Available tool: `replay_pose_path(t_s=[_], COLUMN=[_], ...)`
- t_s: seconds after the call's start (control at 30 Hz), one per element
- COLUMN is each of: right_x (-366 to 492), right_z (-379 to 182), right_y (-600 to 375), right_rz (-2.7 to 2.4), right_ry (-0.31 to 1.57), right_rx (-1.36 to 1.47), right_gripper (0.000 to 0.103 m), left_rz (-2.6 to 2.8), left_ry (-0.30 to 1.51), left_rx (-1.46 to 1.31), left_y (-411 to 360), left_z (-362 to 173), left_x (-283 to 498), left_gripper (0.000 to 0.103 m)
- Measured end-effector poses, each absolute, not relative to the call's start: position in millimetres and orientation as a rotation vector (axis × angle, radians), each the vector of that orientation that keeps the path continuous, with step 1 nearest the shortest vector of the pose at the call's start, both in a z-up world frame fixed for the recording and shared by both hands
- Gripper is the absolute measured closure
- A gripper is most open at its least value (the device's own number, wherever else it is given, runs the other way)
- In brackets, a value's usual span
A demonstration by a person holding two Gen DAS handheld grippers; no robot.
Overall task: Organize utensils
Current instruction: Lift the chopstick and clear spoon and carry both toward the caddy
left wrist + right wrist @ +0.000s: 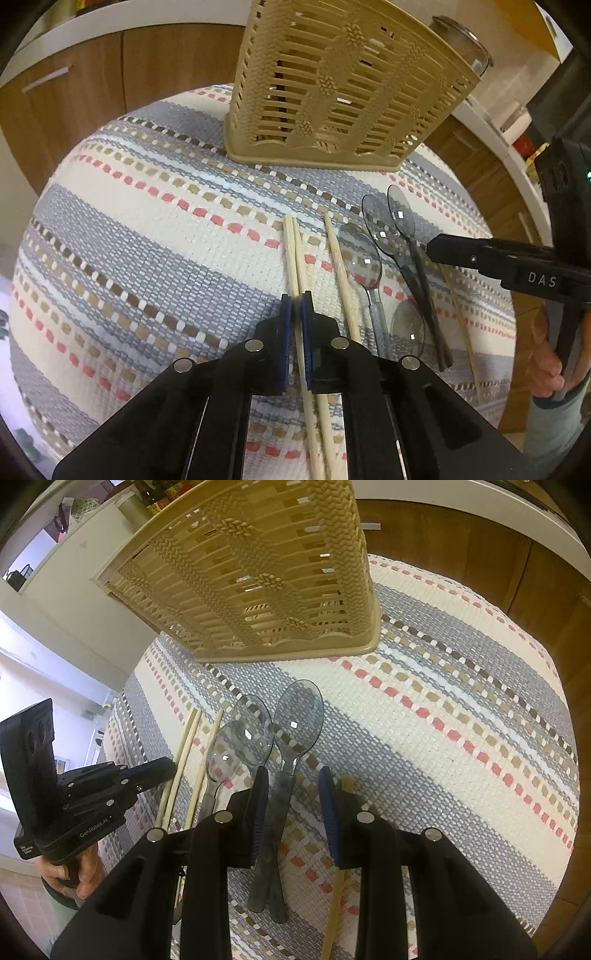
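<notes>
Wooden chopsticks (295, 266) before the basket (332, 92) — light, stiff, slippery; left hand-held gripper (295, 306) pinches one mid-length, right hand-held gripper (291, 786) open astride spoon handles (273, 830).

Warm indoor light, fairly even; I see small glints on the clear spoons (291, 720). Fisheye bends both views hard, with dark corners. Centre is sharp, edges soften.

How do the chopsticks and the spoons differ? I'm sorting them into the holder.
The chopsticks are pale, opaque wooden sticks; the spoons are see-through grey plastic with broad bowls. The left gripper is shut on one chopstick; no spoon is gripped. All lie lengthwise on the striped cloth.
</notes>
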State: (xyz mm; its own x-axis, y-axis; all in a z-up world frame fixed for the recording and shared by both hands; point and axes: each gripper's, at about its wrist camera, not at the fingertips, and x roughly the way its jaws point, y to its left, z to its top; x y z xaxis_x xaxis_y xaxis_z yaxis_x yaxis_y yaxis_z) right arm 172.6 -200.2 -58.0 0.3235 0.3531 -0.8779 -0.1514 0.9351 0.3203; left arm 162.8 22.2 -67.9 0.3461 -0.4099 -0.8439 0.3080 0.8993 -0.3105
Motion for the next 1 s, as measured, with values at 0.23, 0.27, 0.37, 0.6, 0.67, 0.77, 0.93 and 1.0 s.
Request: replay_pose_path(t_s=[0.23,0.27,0.37,0.6,0.67,0.77,0.93,1.0], right_x=[178,180,183,189,186,187,189,190], right_z=[-55,-54,-58,-61,-60,-62,-61,-60], right_y=[-203,-201,-198,-179,-171,-173,-175,-172], right_rz=[0.337,0.337,0.334,0.280,0.254,0.260,0.268,0.270], right_ry=[1.221,1.222,1.242,1.244,1.239,1.245,1.256,1.264], right_rx=[0.189,0.187,0.184,0.076,0.007,-0.010,-0.027,-0.042], right_gripper=[0.078,0.078,0.078,0.084,0.093,0.094,0.094,0.094], left_rz=[-0.360,-0.355,-0.363,-0.350,-0.361,-0.389,-0.387,-0.387], left_ry=[1.113,1.110,1.103,1.046,1.055,1.083,1.133,1.151], left_rx=[0.085,0.091,0.064,-0.094,-0.158,-0.200,-0.132,-0.060], left_y=[-13,-15,-12,22,34,42,35,26], left_z=[-65,-65,-65,-69,-71,-72,-71,-68], left_x=[176,178,183,178,179,182,193,197], left_gripper=[0.096,0.096,0.098,0.099,0.098,0.098,0.097,0.091])
